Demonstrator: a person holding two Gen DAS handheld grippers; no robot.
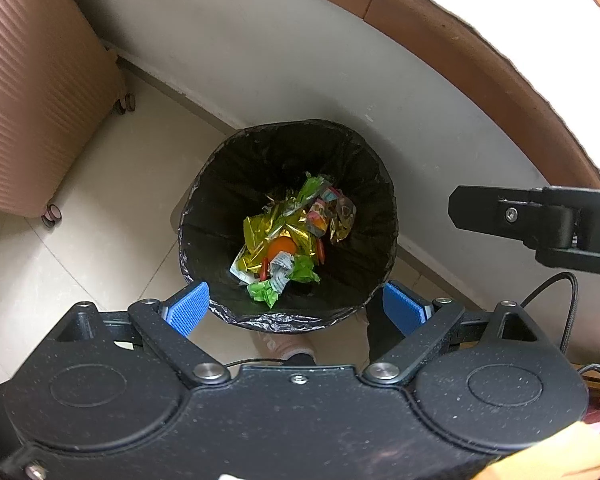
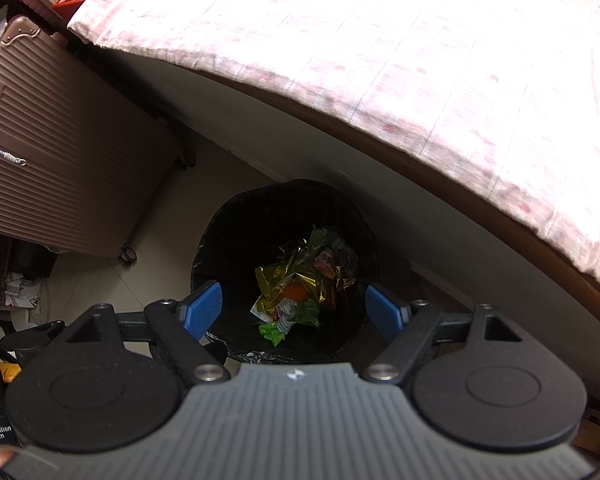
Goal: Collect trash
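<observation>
Hovering over one black-lined trash bin (image 1: pixel 288 220), the left tool (image 1: pixel 296 310) and right tool (image 2: pixel 294 310) both stand spread, empty. Inside lie gold foil wrappers (image 1: pixel 268 232), two green scraps, one orange ball (image 1: pixel 282 247). One pink suitcase (image 1: pixel 36 92) stands nearby.

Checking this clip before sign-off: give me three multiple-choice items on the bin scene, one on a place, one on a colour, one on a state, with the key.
1. Where does the pink suitcase stand?
A. Inside the bin
B. On the floor beside the bin
C. On the bed

2. What colour is the bin liner?
A. Black
B. White
C. Blue

3. How are the right gripper's jaws?
A. Shut on a wrapper
B. Shut, empty
C. Open, empty

Key: 1 B, its wheels rest on the tiles left of the trash bin. 2 A, black plastic folds over the rim. 3 C, the blue pads stand apart with nothing between.
</observation>
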